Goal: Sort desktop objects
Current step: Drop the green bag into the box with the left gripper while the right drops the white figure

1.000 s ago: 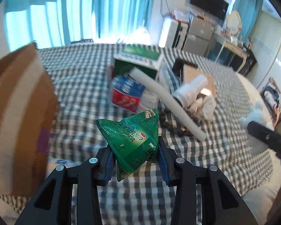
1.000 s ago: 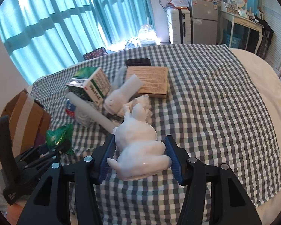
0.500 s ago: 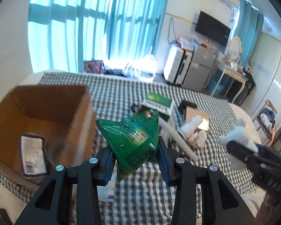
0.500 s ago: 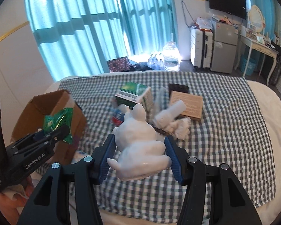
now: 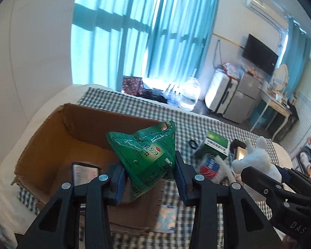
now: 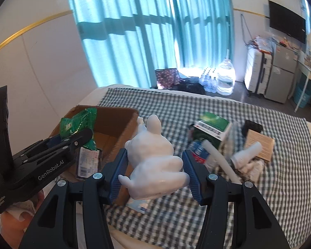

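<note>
My left gripper (image 5: 149, 178) is shut on a green foil medicine packet (image 5: 147, 153) and holds it in the air over the near right part of an open cardboard box (image 5: 51, 137). The same packet (image 6: 76, 124) and box (image 6: 118, 132) show in the right wrist view. My right gripper (image 6: 155, 172) is shut on a white rabbit figurine (image 6: 153, 161), raised above the checked cloth just right of the box. The figurine also shows in the left wrist view (image 5: 257, 161). A flat labelled packet (image 5: 83, 172) lies inside the box.
On the checked cloth (image 6: 269, 197) right of the box lie a green-and-white carton (image 6: 213, 126), a white tube (image 6: 219, 161), a red-and-blue pouch (image 6: 199, 153), a white bottle (image 6: 246, 153), a brown book (image 6: 259, 145) and a black case (image 6: 253, 126). A small blue packet (image 6: 139, 205) lies beside the box.
Both grippers have risen and moved left toward the box, each still holding its object. The box, first seen side-on, now shows its open inside below the left gripper.
</note>
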{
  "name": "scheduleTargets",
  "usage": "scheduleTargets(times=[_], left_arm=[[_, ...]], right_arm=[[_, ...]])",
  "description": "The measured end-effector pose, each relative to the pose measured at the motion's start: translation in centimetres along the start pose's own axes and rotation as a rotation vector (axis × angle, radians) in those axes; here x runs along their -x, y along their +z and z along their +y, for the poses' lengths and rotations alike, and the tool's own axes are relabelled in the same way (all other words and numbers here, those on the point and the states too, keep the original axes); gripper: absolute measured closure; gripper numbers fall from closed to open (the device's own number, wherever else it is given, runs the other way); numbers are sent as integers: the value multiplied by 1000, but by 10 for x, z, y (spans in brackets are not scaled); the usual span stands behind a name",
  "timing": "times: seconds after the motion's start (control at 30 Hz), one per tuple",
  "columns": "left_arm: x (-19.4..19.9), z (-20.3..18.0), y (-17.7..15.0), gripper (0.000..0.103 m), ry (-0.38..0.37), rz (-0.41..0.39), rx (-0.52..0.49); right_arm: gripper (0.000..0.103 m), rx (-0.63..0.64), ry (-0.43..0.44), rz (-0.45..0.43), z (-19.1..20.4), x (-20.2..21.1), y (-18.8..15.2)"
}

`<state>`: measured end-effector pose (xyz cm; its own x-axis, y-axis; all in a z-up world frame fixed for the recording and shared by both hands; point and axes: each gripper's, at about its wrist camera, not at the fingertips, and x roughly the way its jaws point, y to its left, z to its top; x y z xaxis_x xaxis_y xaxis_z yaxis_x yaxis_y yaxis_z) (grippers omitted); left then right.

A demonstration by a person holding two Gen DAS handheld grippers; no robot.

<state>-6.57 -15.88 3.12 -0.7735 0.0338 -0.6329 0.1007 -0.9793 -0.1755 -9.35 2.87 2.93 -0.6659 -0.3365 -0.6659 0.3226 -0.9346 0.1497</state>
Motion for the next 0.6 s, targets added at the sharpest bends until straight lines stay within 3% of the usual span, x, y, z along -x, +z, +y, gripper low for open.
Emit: scheduleTargets(times=[0.27, 0.53, 0.6], left_arm=[[-14, 55, -2, 62, 72, 31, 57], [-35, 89, -13, 61, 114, 91, 88], [-39, 93, -15, 56, 124, 100, 95]], right_arm=[[49, 74, 90, 57, 57, -44, 9], [49, 90, 135, 101, 79, -85, 17], [48, 82, 158, 103, 83, -92, 21]])
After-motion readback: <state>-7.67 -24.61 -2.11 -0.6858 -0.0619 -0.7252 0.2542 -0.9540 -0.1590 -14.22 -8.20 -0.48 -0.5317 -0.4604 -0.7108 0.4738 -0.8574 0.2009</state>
